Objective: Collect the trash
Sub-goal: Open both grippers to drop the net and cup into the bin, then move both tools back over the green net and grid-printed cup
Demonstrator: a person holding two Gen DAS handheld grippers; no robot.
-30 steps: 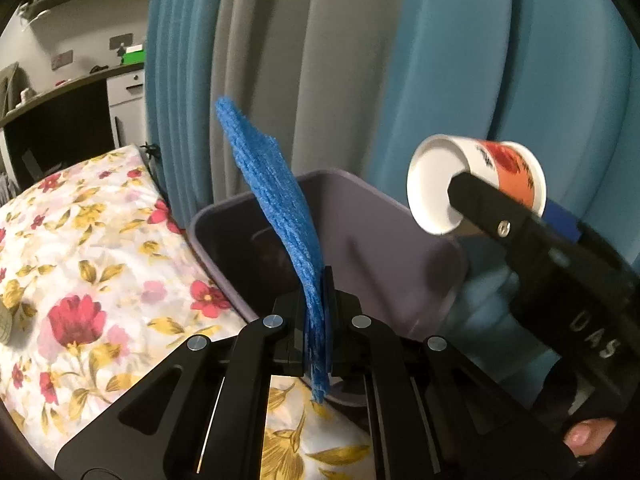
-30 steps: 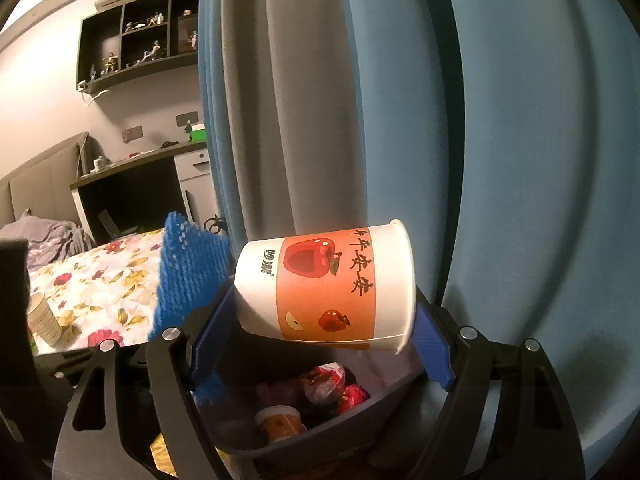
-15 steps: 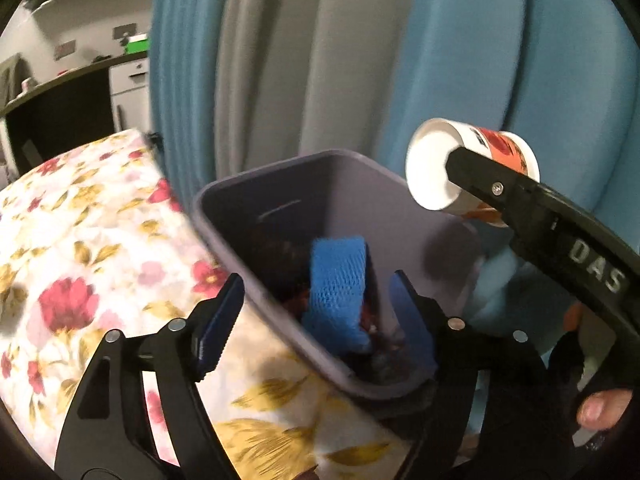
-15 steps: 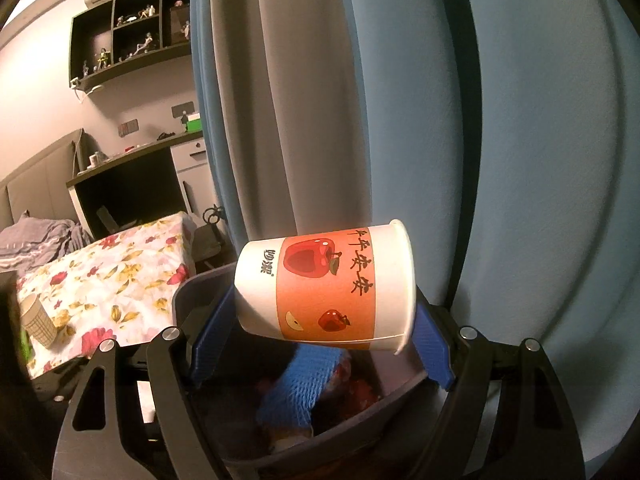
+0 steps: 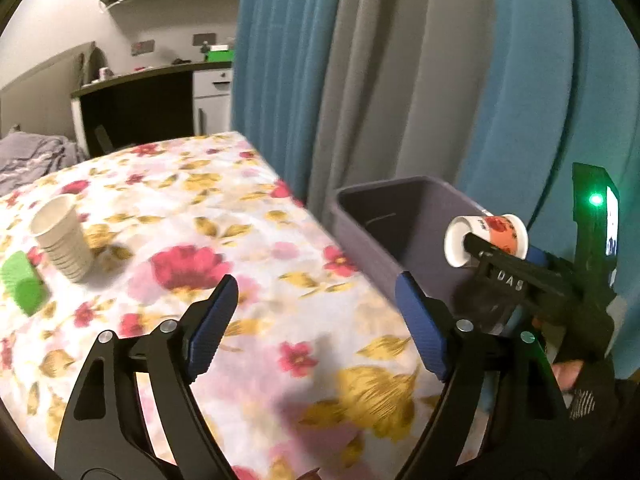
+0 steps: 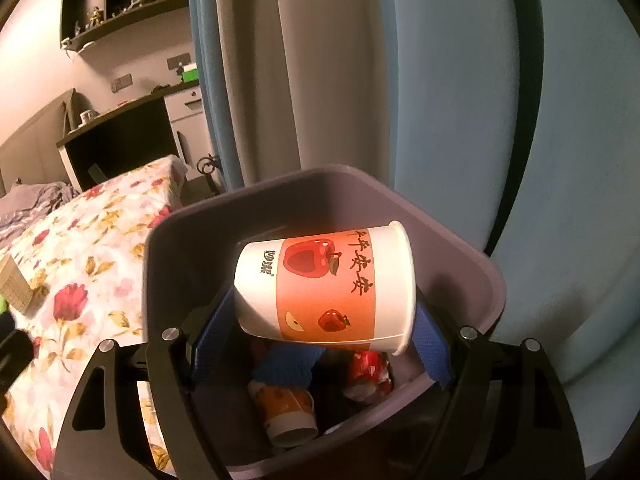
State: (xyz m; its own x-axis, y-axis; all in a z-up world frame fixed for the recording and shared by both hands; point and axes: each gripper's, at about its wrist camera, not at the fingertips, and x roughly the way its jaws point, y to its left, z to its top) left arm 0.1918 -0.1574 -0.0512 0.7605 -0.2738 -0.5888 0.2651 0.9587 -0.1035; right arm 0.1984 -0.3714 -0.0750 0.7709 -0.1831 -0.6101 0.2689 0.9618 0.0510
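My right gripper (image 6: pixel 320 320) is shut on a white paper cup with an orange apple label (image 6: pixel 326 286), held sideways just over the open grey bin (image 6: pixel 472 264). The cup (image 5: pixel 486 240) and the bin (image 5: pixel 360 216) also show in the left wrist view. Inside the bin lie a blue mesh cloth (image 6: pixel 286 366), an orange cup (image 6: pixel 286 412) and a red wrapper (image 6: pixel 368 364). My left gripper (image 5: pixel 316 328) is open and empty above the floral tablecloth (image 5: pixel 200 240). A stack of white paper cups (image 5: pixel 62 236) and a green object (image 5: pixel 20 282) sit at the table's left.
Blue and grey curtains (image 5: pixel 400 60) hang right behind the bin. A dark desk with white drawers (image 5: pixel 160 104) and wall shelves stand far back. The bin stands against the table's right edge.
My left gripper opened and dropped the blue cloth into the bin, then pulled back left over the table. My right gripper lowered the cup towards the bin opening.
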